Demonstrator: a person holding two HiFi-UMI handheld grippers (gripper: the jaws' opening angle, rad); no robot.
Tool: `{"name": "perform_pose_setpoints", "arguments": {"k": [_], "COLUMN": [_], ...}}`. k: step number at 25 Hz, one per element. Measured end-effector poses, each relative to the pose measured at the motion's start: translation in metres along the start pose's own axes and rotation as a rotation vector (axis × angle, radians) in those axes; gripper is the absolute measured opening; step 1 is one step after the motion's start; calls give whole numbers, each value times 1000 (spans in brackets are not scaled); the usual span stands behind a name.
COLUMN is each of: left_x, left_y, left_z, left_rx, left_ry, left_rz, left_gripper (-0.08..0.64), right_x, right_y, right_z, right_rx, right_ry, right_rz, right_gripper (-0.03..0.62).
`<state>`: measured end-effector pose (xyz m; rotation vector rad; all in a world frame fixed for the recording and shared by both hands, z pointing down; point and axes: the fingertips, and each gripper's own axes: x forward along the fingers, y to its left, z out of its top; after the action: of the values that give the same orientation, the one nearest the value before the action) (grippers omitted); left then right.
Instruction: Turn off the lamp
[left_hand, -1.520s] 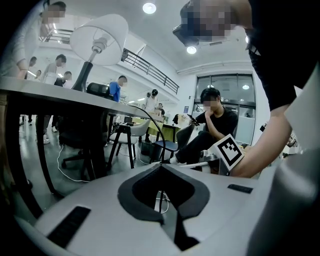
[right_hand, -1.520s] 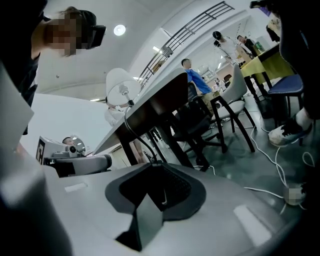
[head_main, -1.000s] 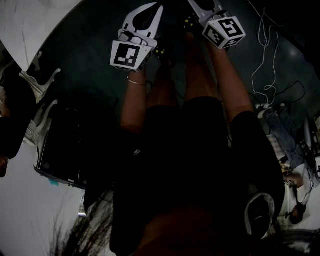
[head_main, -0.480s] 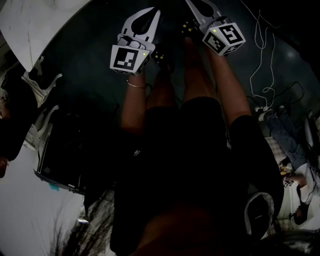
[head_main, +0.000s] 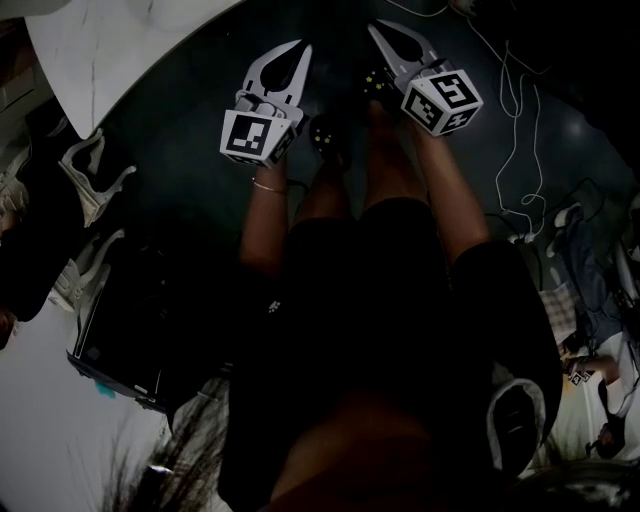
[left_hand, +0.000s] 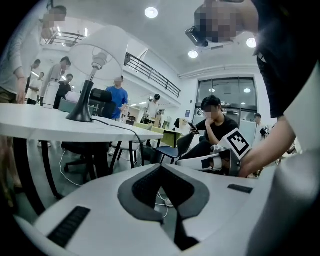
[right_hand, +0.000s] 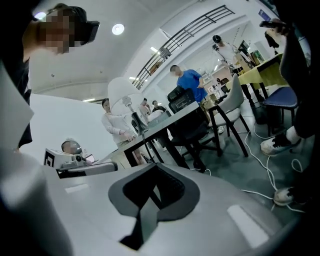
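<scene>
Holding two grippers out ahead over a dark floor (head_main: 180, 180), as seen in the head view. Carrying the left gripper (head_main: 297, 46) at 11 o'clock, with jaws pressed together at the tips and gripping nothing. Carrying the right gripper (head_main: 377, 28) at 12 o'clock, likewise closed tip to tip and empty. Standing in dark shoes (head_main: 330, 135), just beneath and between both tools. Trailing across the floor at 2 o'clock: loose white cables (head_main: 520, 100).

Looking along the left gripper's closed jaws: finding the lamp (left_hand: 97, 52) at 10 o'clock, upright on a white table (left_hand: 50, 127), well apart from the jaw tips. Made up of a white shade over a slanted black stem and a black cone base. Trailing a black cord (left_hand: 117, 127) from that base toward 3 o'clock along the tabletop. Cannot tell whether lit or dark. Catching the right gripper at 3 o'clock in this same view, level with and beside the left one. Beyond it, also at 3 o'clock, a seated person (left_hand: 215, 125) in black; just right of the lamp, another person in blue (left_hand: 118, 97).

Looking along the right gripper's closed jaws: again picking out the lamp, now at 11 o'clock, far off on its table.
</scene>
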<state>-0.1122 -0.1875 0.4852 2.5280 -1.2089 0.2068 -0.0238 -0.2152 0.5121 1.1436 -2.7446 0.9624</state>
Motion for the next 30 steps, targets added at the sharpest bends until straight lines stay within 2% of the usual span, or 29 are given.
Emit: {"name": "perform_pose_setpoints", "arguments": {"k": [11, 15, 22, 26, 30], "left_x": [-24, -31, -38, -49, -59], "left_y": [-16, -23, -42, -47, -54], "left_z": [51, 66, 95, 110, 125], "left_rx": [8, 55, 87, 31, 94], "left_ry": [-8, -8, -38, -81, -91], "left_rz": [-11, 3, -48, -54, -32], "left_gripper": [6, 6, 8, 8, 6], "right_x": [-28, -36, -47, -58, -66], "right_y": [40, 58, 88, 106, 121], "right_z": [44, 53, 80, 92, 101], "right_rx": [2, 8, -18, -3, -28], "right_ry": [-44, -54, -83, -114, -120], "right_rz": [3, 12, 37, 54, 53], "right_gripper": [0, 0, 0, 0, 0]}}
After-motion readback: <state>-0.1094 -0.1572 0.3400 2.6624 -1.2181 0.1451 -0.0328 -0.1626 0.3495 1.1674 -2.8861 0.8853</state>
